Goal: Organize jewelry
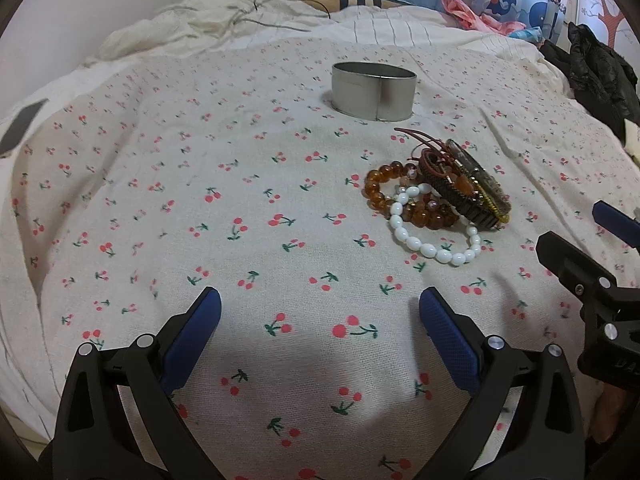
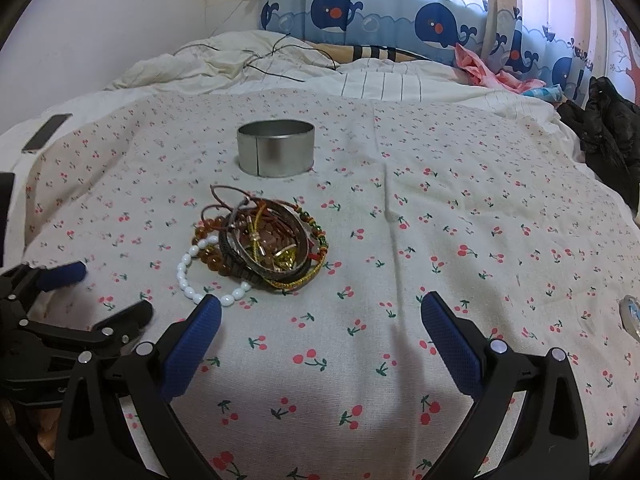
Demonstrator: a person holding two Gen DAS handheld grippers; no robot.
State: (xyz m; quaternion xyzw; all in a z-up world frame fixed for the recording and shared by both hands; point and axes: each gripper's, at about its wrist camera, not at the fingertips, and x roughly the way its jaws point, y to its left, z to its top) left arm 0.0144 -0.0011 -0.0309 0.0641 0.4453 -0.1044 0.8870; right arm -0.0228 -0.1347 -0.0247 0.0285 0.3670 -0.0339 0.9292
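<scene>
Soft daylight through the curtain (image 2: 400, 20), faint shadows below, sharp centre, bowed dark fisheye corners

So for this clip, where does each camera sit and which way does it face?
Left wrist view: on the left gripper, low over the cherry-print cloth, facing the curtain; jaws open, bracelet pile ahead-right, right gripper at the edge.
Right wrist view: on the right gripper, same heading; jaws open, pile ahead-left, left gripper beside it.
Shared: pile, metal tin, cloth.

Cherry-print bedspread (image 2: 400, 264), whale curtains (image 2: 400, 20), white wall (image 2: 120, 20).
</scene>
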